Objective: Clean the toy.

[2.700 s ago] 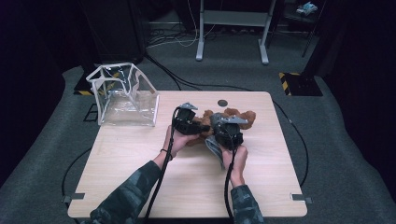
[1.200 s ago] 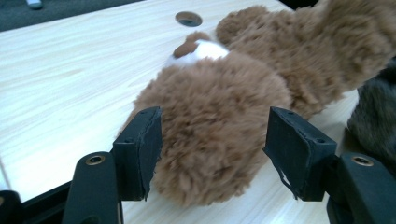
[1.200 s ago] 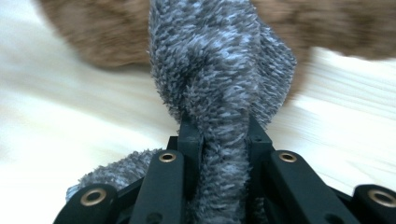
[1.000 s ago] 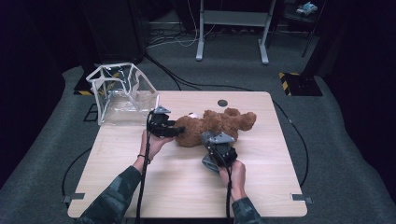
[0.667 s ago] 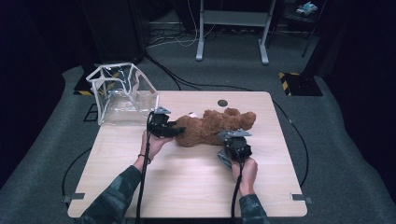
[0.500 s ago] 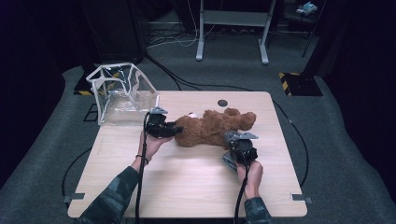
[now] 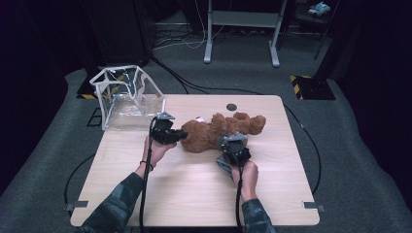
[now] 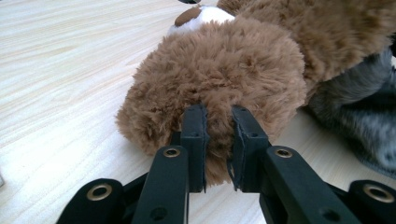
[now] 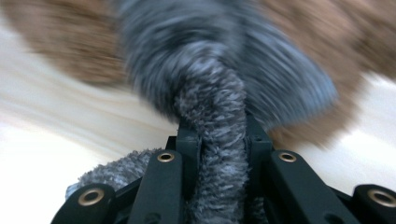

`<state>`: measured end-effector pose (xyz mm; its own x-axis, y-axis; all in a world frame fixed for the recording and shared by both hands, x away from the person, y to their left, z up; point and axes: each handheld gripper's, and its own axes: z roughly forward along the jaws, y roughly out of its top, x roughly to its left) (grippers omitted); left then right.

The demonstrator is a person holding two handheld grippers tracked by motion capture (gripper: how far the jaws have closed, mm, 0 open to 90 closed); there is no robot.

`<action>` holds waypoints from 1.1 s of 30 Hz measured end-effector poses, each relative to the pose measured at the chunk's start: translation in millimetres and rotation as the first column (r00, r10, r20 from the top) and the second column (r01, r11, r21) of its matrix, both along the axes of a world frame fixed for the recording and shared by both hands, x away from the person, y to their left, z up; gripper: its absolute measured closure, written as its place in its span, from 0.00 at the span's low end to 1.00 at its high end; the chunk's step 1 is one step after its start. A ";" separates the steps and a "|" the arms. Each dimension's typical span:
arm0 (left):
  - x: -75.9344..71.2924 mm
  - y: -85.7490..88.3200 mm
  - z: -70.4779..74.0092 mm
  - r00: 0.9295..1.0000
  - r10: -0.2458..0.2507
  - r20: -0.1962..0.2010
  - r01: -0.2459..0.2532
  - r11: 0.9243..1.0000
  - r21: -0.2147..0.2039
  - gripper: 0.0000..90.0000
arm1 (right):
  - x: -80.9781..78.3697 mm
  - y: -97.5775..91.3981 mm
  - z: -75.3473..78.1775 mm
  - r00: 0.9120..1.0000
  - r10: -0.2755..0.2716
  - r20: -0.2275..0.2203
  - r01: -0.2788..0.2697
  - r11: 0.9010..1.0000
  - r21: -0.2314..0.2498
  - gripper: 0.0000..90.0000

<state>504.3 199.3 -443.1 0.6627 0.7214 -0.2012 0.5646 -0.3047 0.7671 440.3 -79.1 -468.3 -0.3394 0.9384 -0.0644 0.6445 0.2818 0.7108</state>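
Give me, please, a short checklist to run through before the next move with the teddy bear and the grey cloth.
1. Left gripper pinching the teddy bear: ok, its jaws have just been closing and now press into fur.
2. Right gripper clamped on the grey cloth: ok.
3. Cloth free of the bear: not ok, it lies against the bear.
4. Clear bag open: cannot tell.
5. Bear lying on the table: ok.

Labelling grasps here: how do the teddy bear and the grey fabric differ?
The teddy bear is brown, plump fur; the grey fabric is thin and bunched. The left gripper pinches the bear's fur, its jaws having just closed; the right gripper clamps the fabric. Both are soft and gripped.
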 end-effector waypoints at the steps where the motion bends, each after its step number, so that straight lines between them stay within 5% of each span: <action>1: 0.4 0.2 -0.6 1.000 -0.001 0.002 0.001 1.000 -0.005 0.87 | 0.1 -8.0 -2.2 1.000 -0.030 -0.008 0.030 0.999 0.011 0.83; 3: 0.8 1.0 -1.2 1.000 -0.001 -0.007 0.001 1.000 -0.017 0.87 | -2.9 -18.3 -5.1 0.998 -0.065 -0.022 0.066 0.998 0.018 0.83; 6: 1.4 2.1 -2.5 1.000 0.006 -0.019 -0.007 0.999 -0.044 0.88 | -13.2 -14.9 -3.8 1.000 -0.024 -0.019 0.024 0.999 0.022 0.83; 9: 1.6 2.4 -2.6 1.000 0.009 -0.019 -0.010 0.999 -0.052 0.88 | -23.3 6.3 1.5 0.998 0.056 -0.019 -0.056 0.998 0.017 0.83; 13: 0.9 3.5 -1.6 1.000 0.006 -0.020 -0.007 0.999 -0.054 0.86 | -30.0 45.6 15.7 0.985 0.175 -0.005 -0.175 0.984 0.025 0.83; 16: 0.6 5.5 -1.3 1.000 0.000 -0.026 -0.002 0.999 -0.052 0.78 | -27.0 68.5 30.3 0.973 0.230 0.023 -0.231 0.972 0.047 0.83; 20: 0.4 4.4 -2.3 0.999 -0.010 -0.032 0.009 0.999 -0.048 0.81 | -8.3 89.5 44.7 0.964 0.259 0.062 -0.263 0.963 0.055 0.83; 26: 2.6 2.4 -4.1 1.000 -0.010 -0.024 0.009 0.999 -0.032 0.91 | 21.4 107.8 33.7 0.975 0.222 0.024 -0.223 0.973 0.051 0.83; 29: 3.7 4.0 -4.7 1.000 -0.004 -0.024 0.003 0.999 -0.038 0.92 | 23.6 95.2 33.9 0.986 0.164 0.022 -0.165 0.985 0.060 0.83; 32: 4.2 5.6 -5.3 1.000 -0.007 -0.030 0.005 0.999 -0.047 0.92 | 24.2 74.4 36.5 0.996 0.076 0.039 -0.077 0.997 0.018 0.83; 33: 4.4 5.8 -5.5 0.999 -0.006 -0.033 0.005 0.999 -0.053 0.92 | 25.1 66.5 36.3 0.998 0.041 0.041 -0.043 0.998 0.045 0.83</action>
<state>508.6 205.1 -448.7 0.6590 0.7055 -0.2608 0.5882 -0.2673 0.7633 465.4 -12.6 -431.9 -0.3764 0.9257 -0.0361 0.6038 0.2747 0.7483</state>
